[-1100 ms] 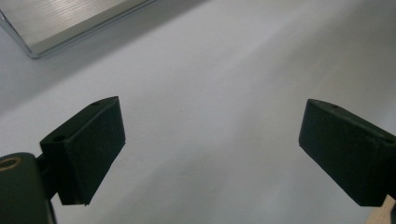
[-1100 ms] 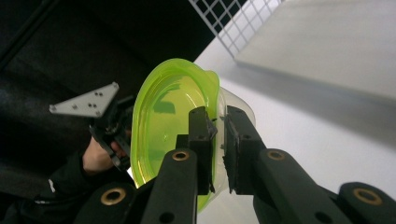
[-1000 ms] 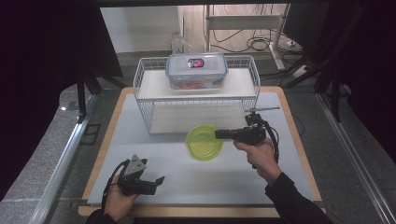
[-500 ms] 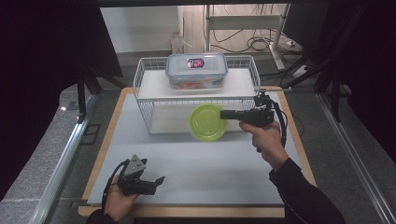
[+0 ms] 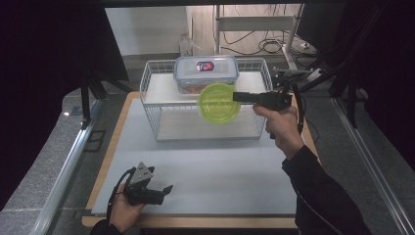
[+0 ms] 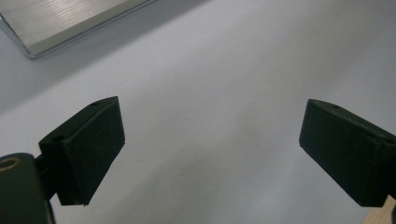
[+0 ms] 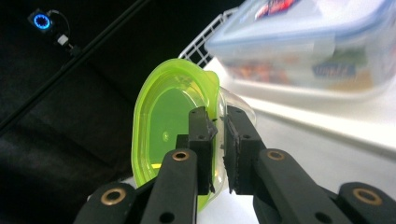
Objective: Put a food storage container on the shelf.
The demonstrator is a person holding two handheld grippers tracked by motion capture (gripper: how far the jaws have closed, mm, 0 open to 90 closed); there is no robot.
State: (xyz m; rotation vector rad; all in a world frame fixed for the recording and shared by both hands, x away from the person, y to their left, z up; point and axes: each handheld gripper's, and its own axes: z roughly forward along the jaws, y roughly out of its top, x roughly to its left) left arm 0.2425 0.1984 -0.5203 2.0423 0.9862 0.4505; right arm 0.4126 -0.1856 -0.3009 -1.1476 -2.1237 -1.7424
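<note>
High view: right tongs [image 5: 237, 96] pinch rim of green bowl [image 5: 219, 102], held up on edge in front of wire rack [image 5: 151, 93], just below lidded food box [image 5: 206, 72]. Left tongs [image 5: 168, 189] rest on worktop [image 5: 220, 166].
Left gripper view: jaws spread, nothing betw.
Right gripper view: pads [image 7: 201, 128] clamp bowl wall.

Translucent lime-green round bowl [image 5: 219, 102], clear rim; tilted on edge, held raised in air before white wire rack's [image 5: 151, 105] upper shelf, near lidded container [image 5: 206, 72].

Right hand-held gripper [image 5: 237, 96] raised, level, jaws clamped; left hand-held gripper [image 5: 166, 190] low, jaws wide apart.
</note>
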